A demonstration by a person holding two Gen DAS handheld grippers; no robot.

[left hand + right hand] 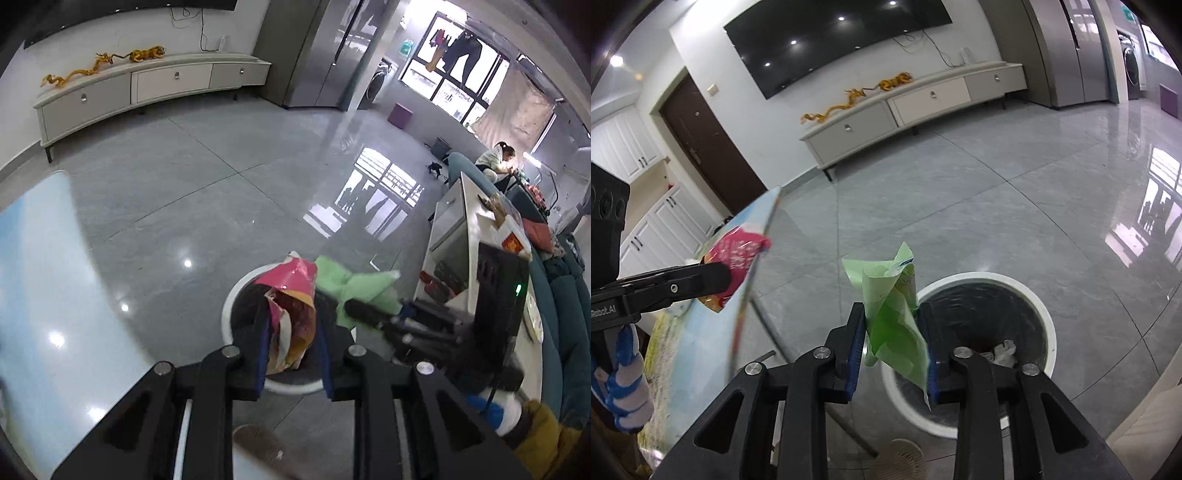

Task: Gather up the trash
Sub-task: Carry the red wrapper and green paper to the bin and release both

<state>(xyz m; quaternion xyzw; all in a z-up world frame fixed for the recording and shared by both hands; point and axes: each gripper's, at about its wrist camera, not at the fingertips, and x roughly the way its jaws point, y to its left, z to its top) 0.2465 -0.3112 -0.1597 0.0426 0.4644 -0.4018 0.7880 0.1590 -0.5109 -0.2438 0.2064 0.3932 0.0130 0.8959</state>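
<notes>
A crumpled pink and yellow snack wrapper (295, 280) sits between the blue pads of my left gripper (291, 314), which is shut on it right above a white-rimmed trash bin (227, 314). My right gripper (892, 314) is shut on a light green wrapper (886, 288) that spans both pads. The trash bin (1047, 325) lies just beyond and to the right of it, with a black liner and some paper scraps inside. In the right wrist view the left gripper (720, 275) and pink wrapper (742, 251) show at the left. In the left wrist view the green wrapper (364, 290) is beside the pink one.
A glass table top (701, 332) with a blue picture and a metal leg (798, 365) stands left of the bin. A white side table (476, 266) with clutter and a teal sofa (569, 325) are to the right, where a person (495, 155) sits. A TV cabinet (923, 99) lines the far wall.
</notes>
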